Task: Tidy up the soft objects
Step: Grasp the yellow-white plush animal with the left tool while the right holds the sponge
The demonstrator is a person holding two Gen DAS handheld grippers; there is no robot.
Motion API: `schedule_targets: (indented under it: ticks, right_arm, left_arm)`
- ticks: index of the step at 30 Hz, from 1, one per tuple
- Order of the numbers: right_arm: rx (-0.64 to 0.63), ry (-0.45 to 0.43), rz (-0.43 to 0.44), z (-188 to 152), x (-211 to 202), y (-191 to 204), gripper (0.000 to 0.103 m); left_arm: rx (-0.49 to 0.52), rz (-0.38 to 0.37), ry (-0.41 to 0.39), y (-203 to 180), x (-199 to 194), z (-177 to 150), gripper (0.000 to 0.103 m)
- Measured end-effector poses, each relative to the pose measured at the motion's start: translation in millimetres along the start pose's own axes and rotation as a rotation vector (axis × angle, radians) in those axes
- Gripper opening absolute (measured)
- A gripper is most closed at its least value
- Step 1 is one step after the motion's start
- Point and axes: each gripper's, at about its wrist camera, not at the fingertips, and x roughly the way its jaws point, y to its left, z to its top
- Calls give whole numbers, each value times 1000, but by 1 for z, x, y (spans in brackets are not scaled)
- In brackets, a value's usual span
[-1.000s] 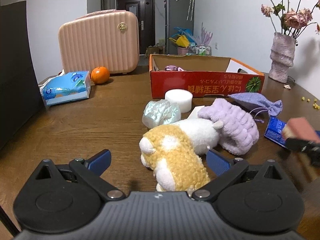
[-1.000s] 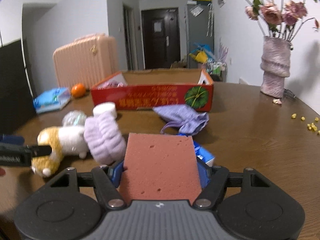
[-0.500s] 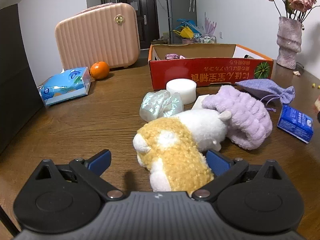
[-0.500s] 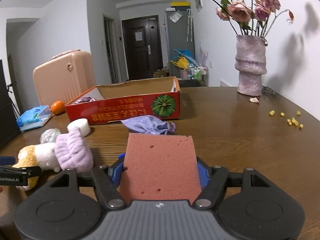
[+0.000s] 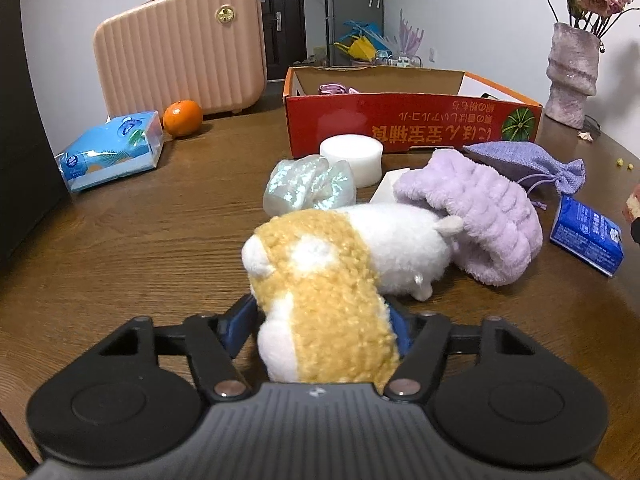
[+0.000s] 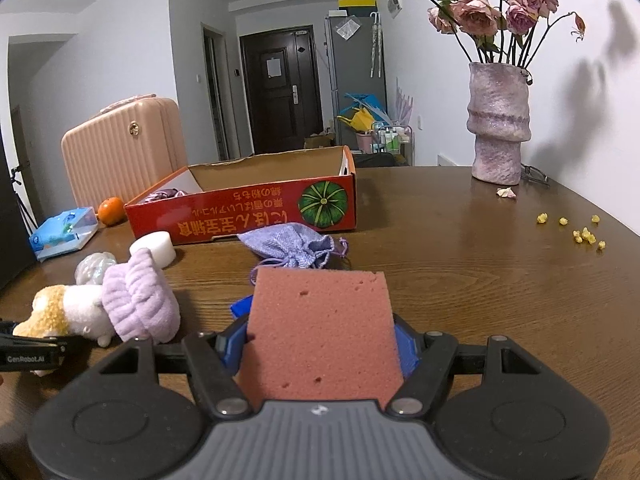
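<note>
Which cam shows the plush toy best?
Left wrist: the plush toy fills the centre, yellow end between the closing jaws of the left gripper. Right wrist shows it small at the left edge, partly behind the purple fuzzy headband.

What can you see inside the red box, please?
A small purple-pink item lies at the left end of the red box, on the side toward the suitcase. The front wall hides most of the floor, so other contents cannot be ruled out.
</note>
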Motion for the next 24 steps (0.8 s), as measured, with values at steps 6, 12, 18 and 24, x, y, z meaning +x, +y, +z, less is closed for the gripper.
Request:
schedule_targets:
  ticks: [6, 12, 18, 24]
  right_arm:
    - [-7, 6, -16, -1, 1, 1, 69]
    - [-7, 5, -24, -2, 3, 1, 69]
    - [-7, 6, -27, -2, 3, 2, 69]
    - [-6, 0, -25, -2, 3, 2, 69]
  left_arm:
    - [-23, -18, -3, 5, -2, 0, 51]
    - [-36, -18, -38, 8, -10, 1, 51]
    - [-53, -10, -85, 11, -19, 1, 51]
    - [-80, 0, -144, 17, -33, 1, 51]
